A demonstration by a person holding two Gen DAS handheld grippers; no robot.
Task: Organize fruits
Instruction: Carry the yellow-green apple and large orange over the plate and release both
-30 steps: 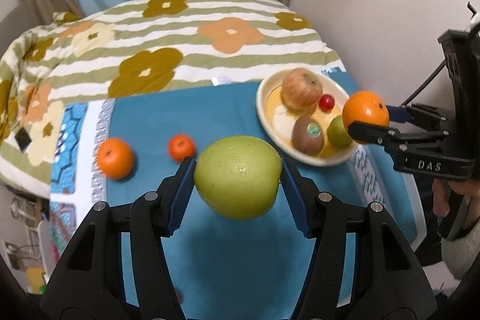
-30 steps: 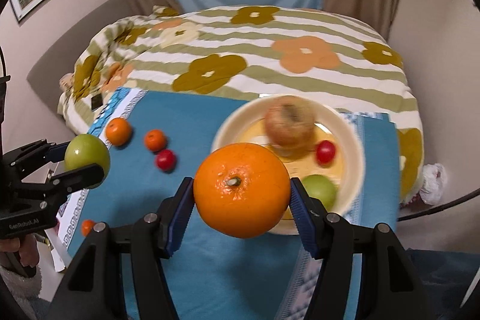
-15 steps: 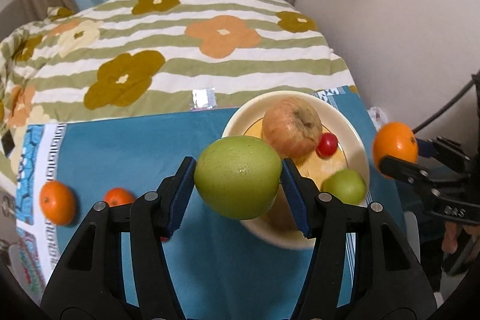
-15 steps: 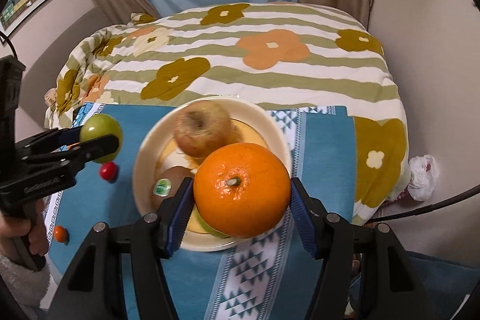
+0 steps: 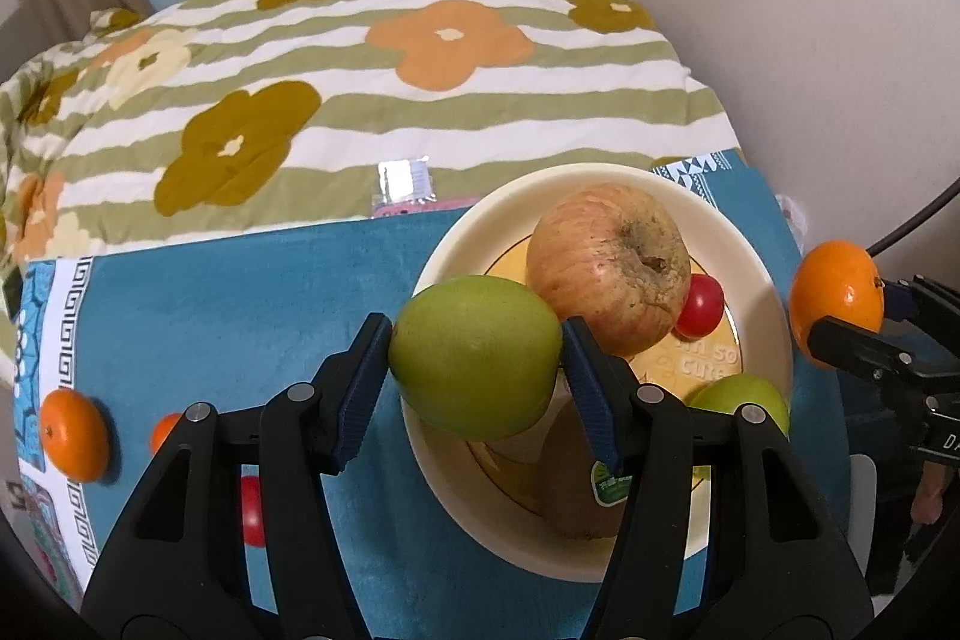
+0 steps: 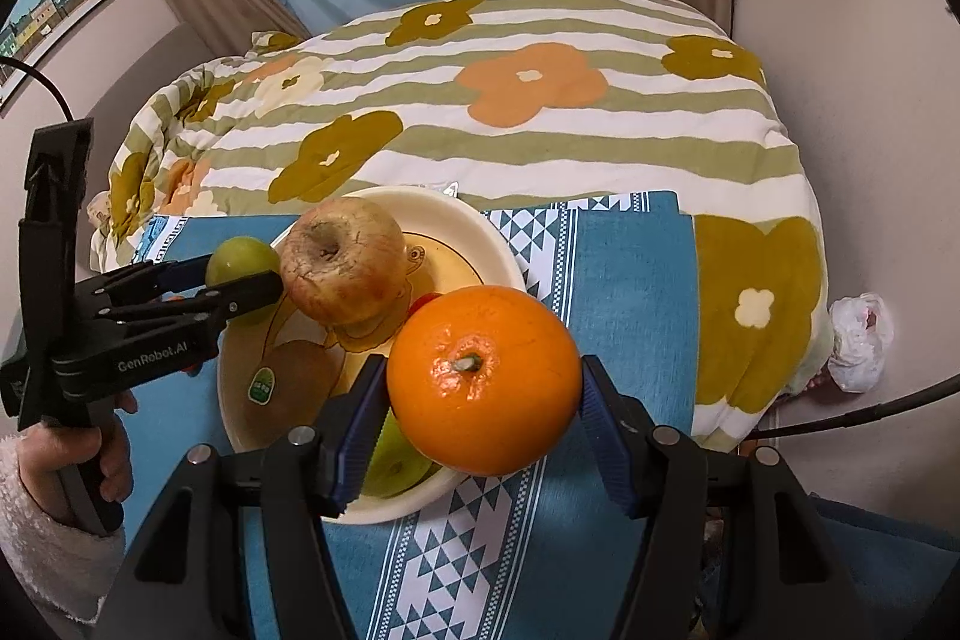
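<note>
Fruits are split between the cream bowl (image 5: 456,244), the blue cloth (image 5: 240,292) on the bed, and the two grippers. The left gripper (image 5: 474,358) is partly open, its blue pads pressed on either side of a green apple (image 5: 474,355), which hangs over the bowl's rim at about 9 o'clock. In the right wrist view that same green apple (image 6: 240,259) shows small at the bowl's 10 o'clock edge, with a hand (image 6: 78,454) in a fluffy white sleeve gripping the handle. The right gripper (image 6: 483,382) is also partly open and clamped on a large orange (image 6: 483,379), held above the bowl's 4 o'clock side.

Inside the bowl, a big reddish-yellow apple (image 5: 609,265) sits toward 12 o'clock, a small red fruit (image 5: 702,307) just beside it at 3 o'clock, a green fruit (image 5: 744,397) near 4 o'clock, and a brown kiwi (image 6: 294,370) with a green sticker toward 7 o'clock.

On the cloth, well apart from the bowl at 9 o'clock, lie a small mandarin (image 5: 75,433), a second orange one (image 5: 162,430) partly hidden by the left gripper, and a red fruit (image 5: 252,511) seen through the gripper's frame. A flowered striped blanket (image 5: 360,70) covers the bed beyond.
</note>
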